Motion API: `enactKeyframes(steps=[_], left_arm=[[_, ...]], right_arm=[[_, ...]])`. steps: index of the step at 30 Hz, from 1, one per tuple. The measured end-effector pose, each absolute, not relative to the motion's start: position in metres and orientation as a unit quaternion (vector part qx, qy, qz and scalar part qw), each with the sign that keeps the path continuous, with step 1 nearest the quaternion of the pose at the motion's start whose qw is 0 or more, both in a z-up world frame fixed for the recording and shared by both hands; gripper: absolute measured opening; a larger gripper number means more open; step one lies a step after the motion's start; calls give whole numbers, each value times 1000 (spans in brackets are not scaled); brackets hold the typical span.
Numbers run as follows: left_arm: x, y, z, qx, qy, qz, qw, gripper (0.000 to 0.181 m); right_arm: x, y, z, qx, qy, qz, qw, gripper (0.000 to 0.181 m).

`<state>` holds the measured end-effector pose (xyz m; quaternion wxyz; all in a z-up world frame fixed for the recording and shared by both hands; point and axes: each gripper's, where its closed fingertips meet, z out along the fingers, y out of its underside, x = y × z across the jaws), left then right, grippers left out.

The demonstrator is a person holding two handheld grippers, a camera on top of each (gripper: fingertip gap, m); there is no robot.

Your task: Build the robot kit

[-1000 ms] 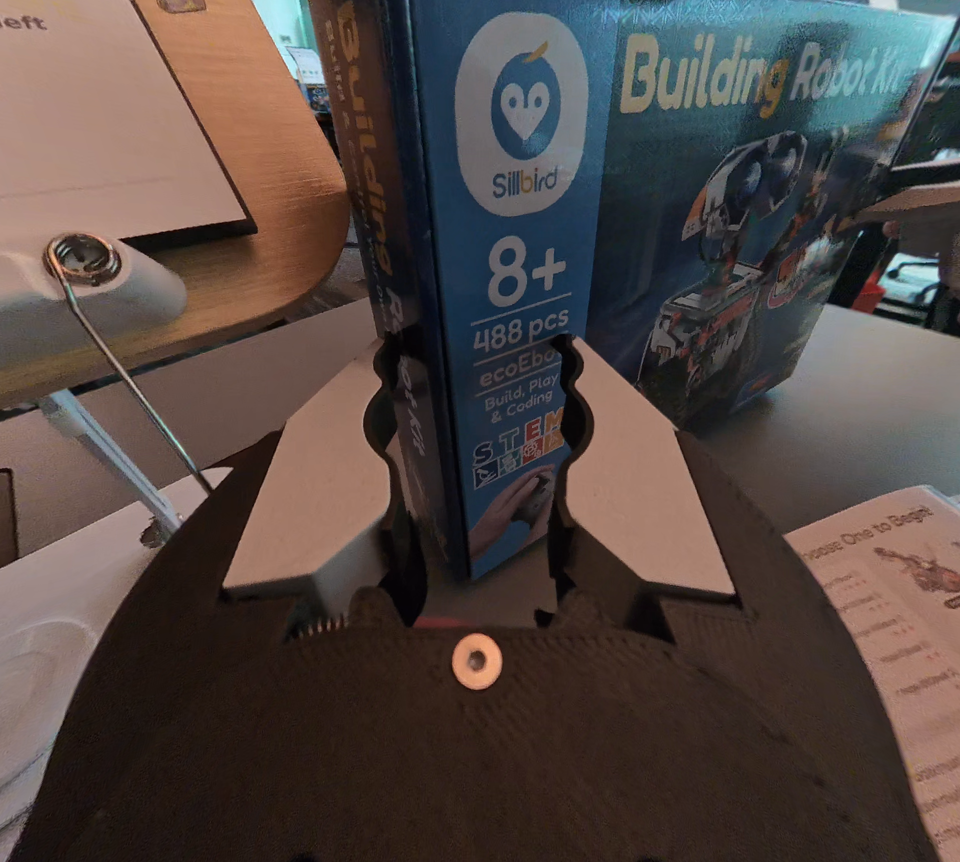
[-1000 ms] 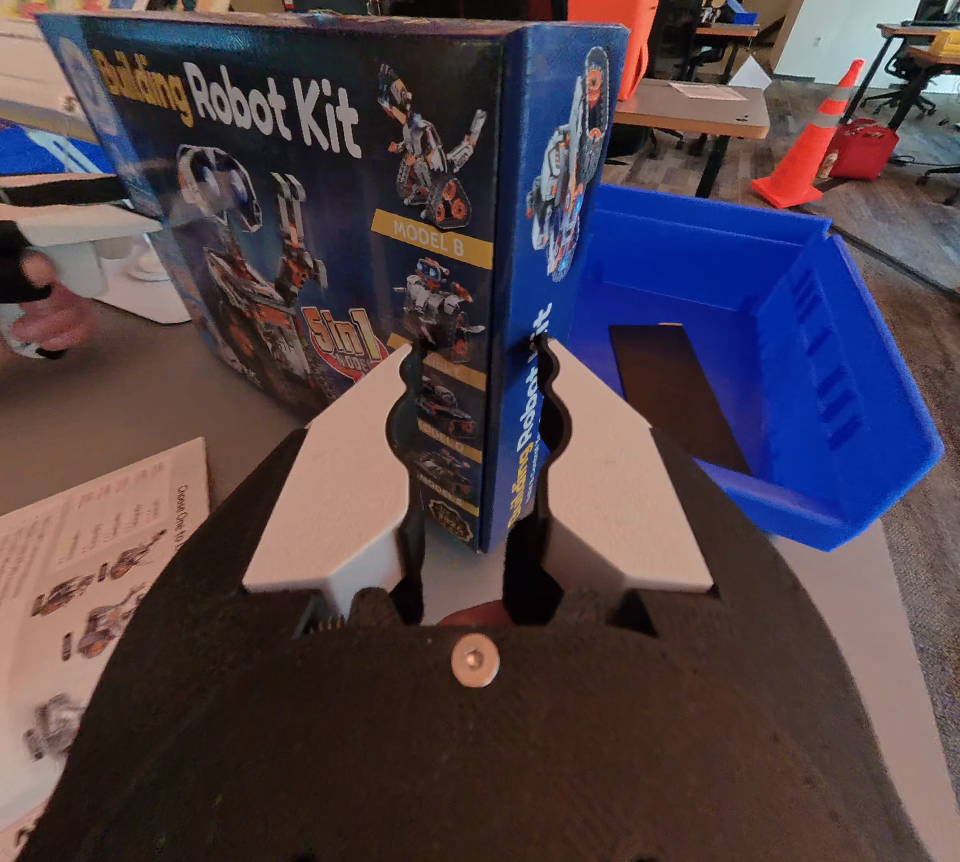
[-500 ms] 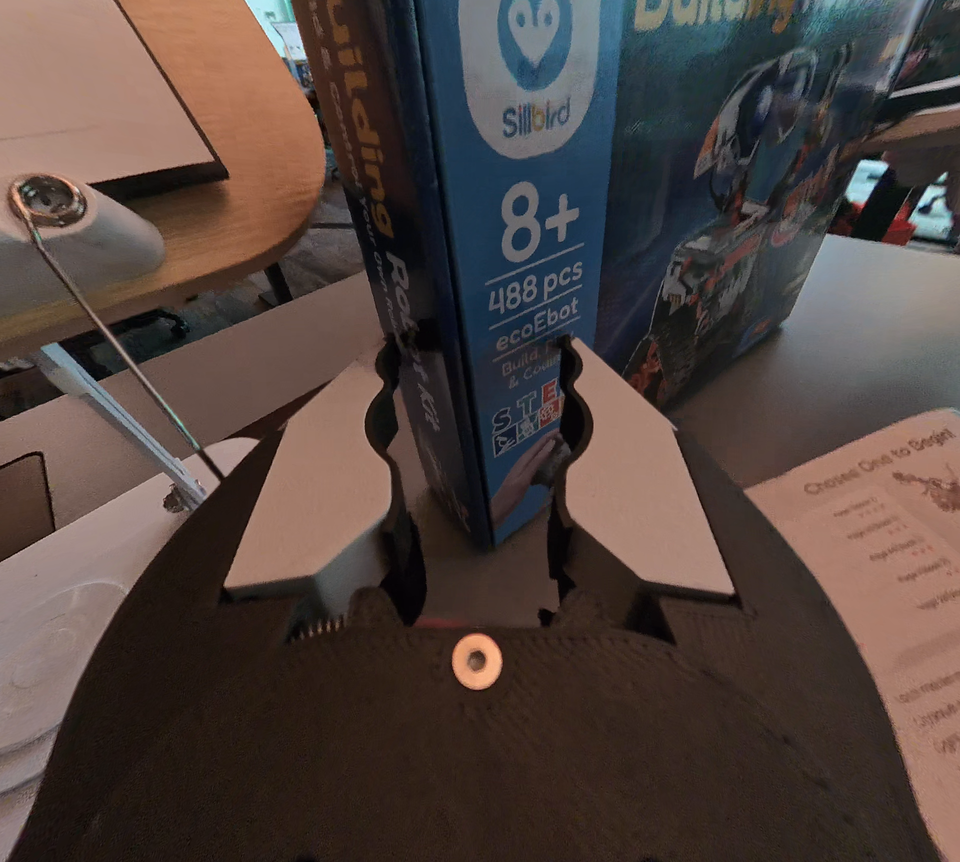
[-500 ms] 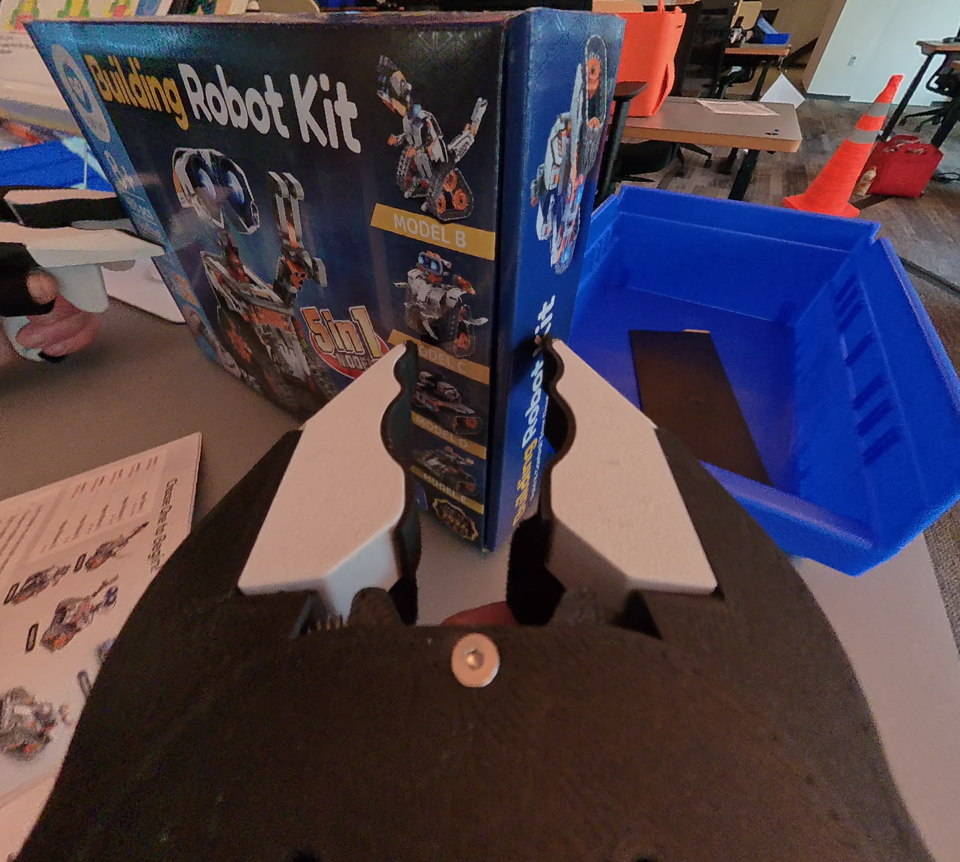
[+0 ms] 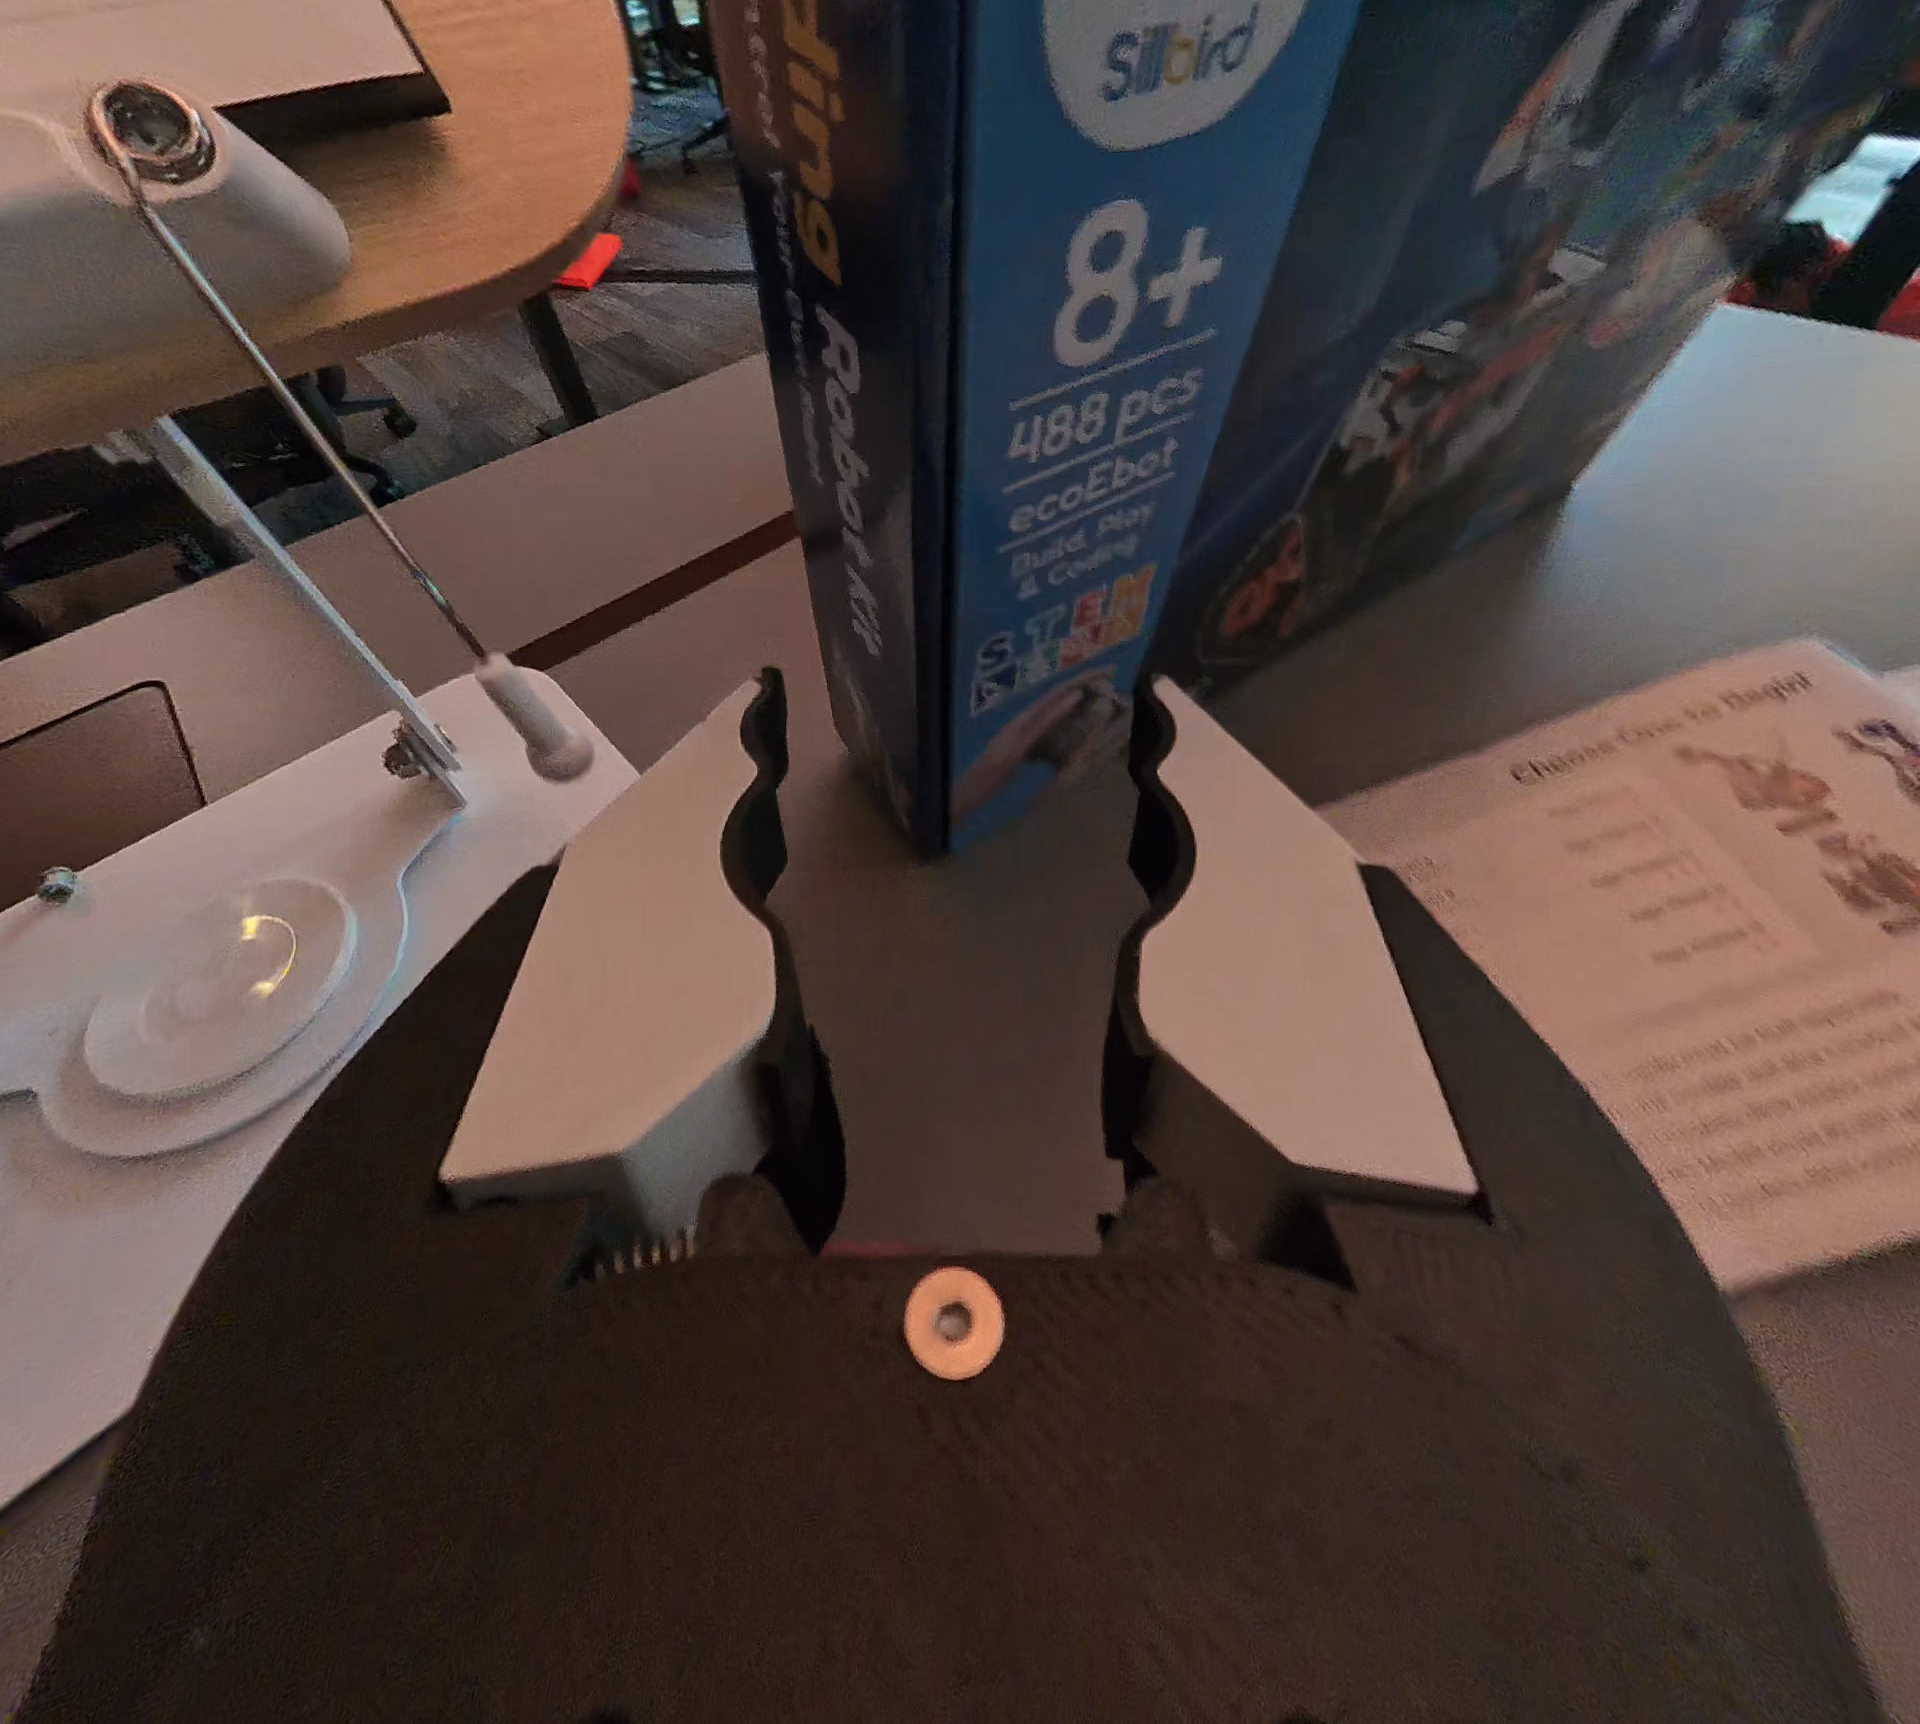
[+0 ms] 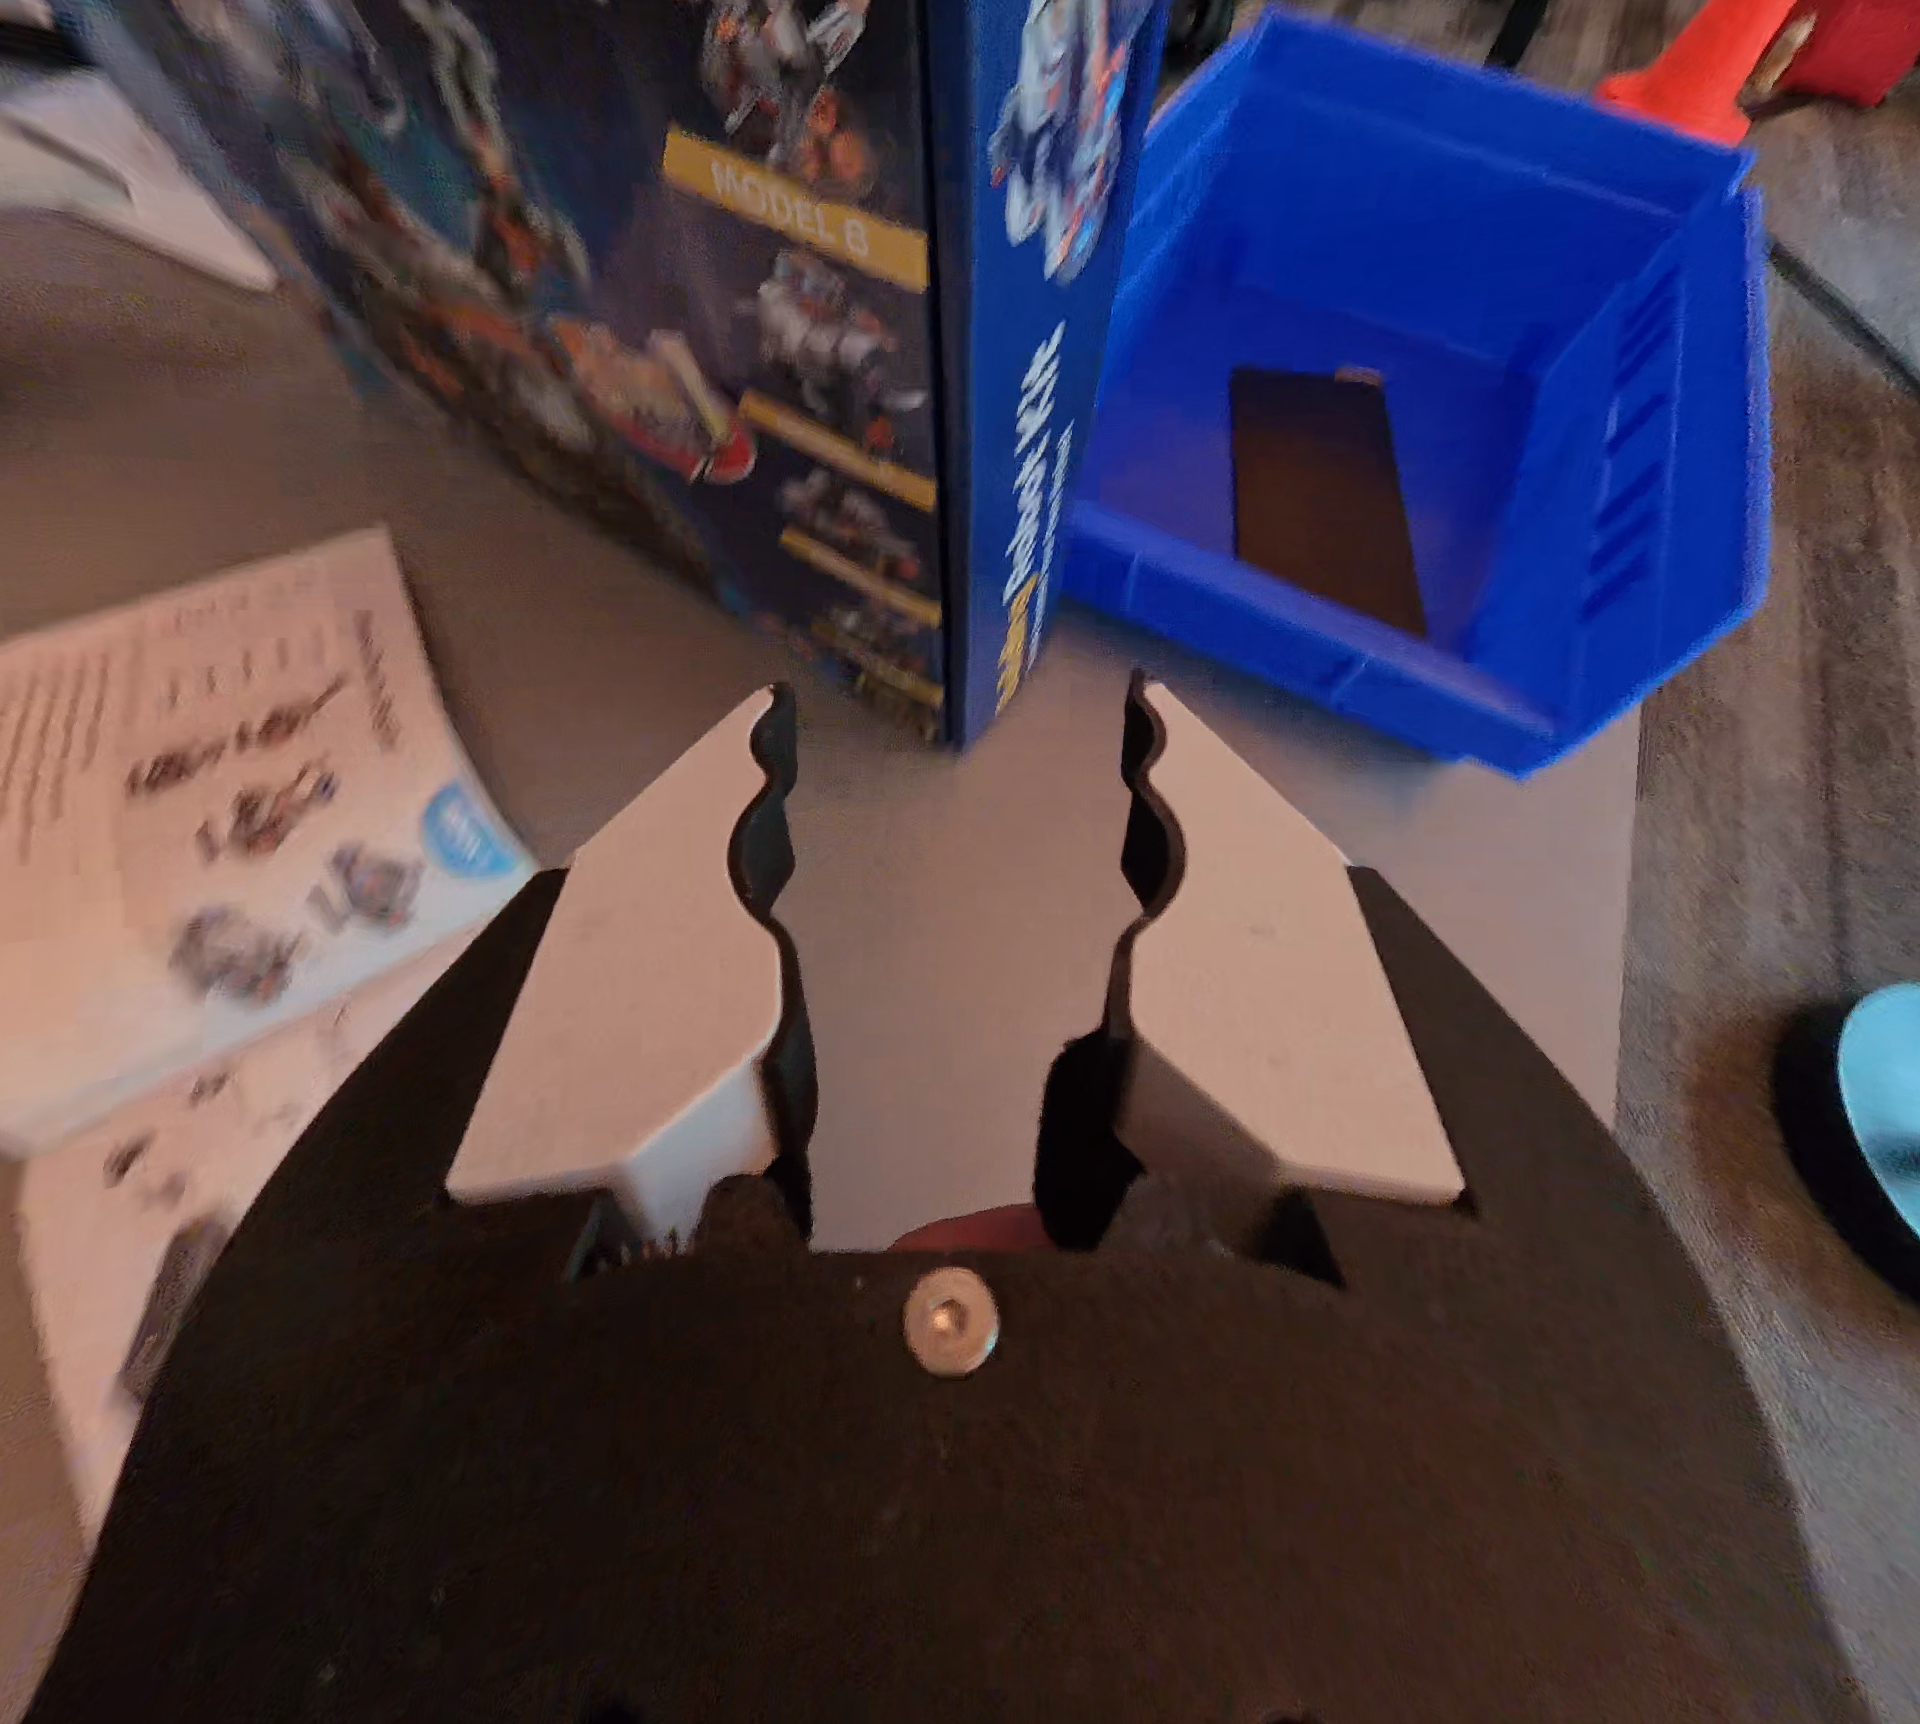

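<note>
Blue cardboard, printed with robot pictures, makes up the kit box standing upright on the grey table; each of its narrow ends faces one tool. Left gripper is level with the tabletop and points straight at the near end panel, fingers spread apart; the box's bottom corner sits in the gap between the tips, and contact with either finger cannot be confirmed. Left of this tool lies a white base plate with a thin metal rod; right of it, a printed instruction sheet. Right gripper is pitched downward toward the table, fingers likewise spread and holding nothing; the opposite end of the kit box stands just ahead of its tips, apart from them. Left of this tool is the instruction sheet; ahead and right, just beside the box, a blue plastic bin containing a dark flat panel.
</note>
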<state>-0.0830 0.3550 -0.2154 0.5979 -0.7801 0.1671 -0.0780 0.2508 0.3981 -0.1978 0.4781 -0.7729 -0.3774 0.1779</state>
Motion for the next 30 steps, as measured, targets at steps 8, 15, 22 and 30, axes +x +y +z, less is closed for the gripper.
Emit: enactKeyframes(steps=[8, 15, 22, 30], left_arm=[[-37, 324, -197, -775, 221, -100, 584, 76], [-32, 375, -171, -769, 172, -105, 606, 63], [-9, 418, -151, -755, 180, -90, 624, 65], [22, 449, -174, -792, 213, -110, 561, 65]], right_arm=[[214, 325, -197, -754, -443, 233, 426, 68], [217, 397, -180, -775, -391, 157, 470, 77], [205, 440, -186, -774, -330, 283, 459, 60], [211, 456, -197, -813, -298, 244, 437, 43]])
